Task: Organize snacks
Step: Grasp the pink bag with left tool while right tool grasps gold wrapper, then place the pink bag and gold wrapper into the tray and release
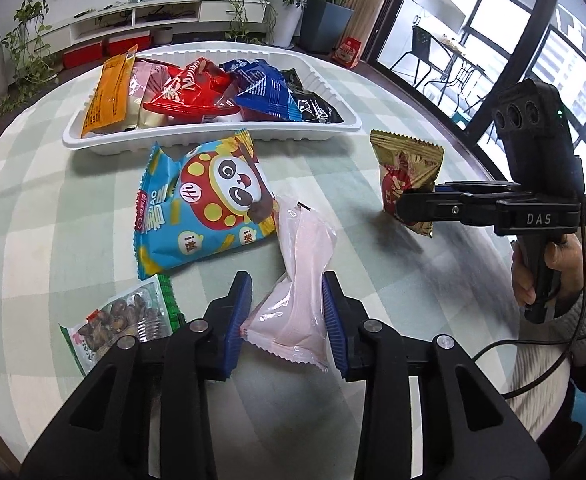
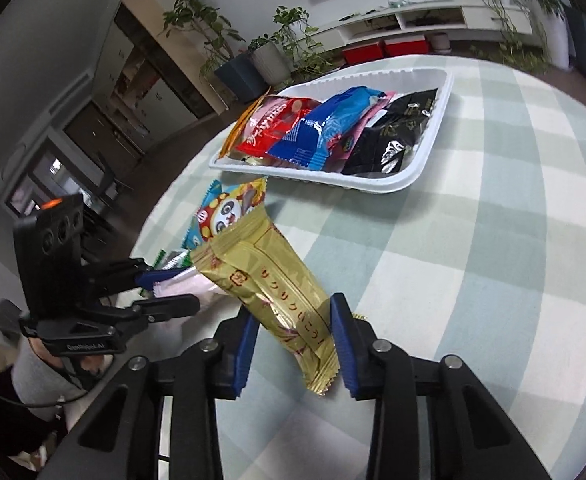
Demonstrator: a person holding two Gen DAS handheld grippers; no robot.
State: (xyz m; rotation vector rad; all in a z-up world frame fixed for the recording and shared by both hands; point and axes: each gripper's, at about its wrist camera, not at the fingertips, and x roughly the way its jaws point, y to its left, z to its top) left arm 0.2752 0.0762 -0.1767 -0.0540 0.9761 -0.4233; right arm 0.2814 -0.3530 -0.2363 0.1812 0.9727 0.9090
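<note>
Grippers clench packets: left gripper (image 1: 287, 296) the pink packet (image 1: 299, 280), right gripper (image 2: 293, 334) the gold packet (image 2: 277, 284); slick foil may slip before the tray (image 1: 213, 138) at 12 o'clock.

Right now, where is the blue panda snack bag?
In the left wrist view, the blue panda bag lies left of centre on the tablecloth, between the white tray and the pink packet.

Round table (image 1: 33, 200) under green-and-white checked cloth. Behind table: low white media shelf (image 1: 141, 16) against white wall, red boxes (image 1: 105, 50) beneath, potted plants (image 1: 325, 4) flanking. Right of shelf: black-framed glass doors (image 1: 473, 40), daylight, black chair (image 1: 425, 48).
</note>
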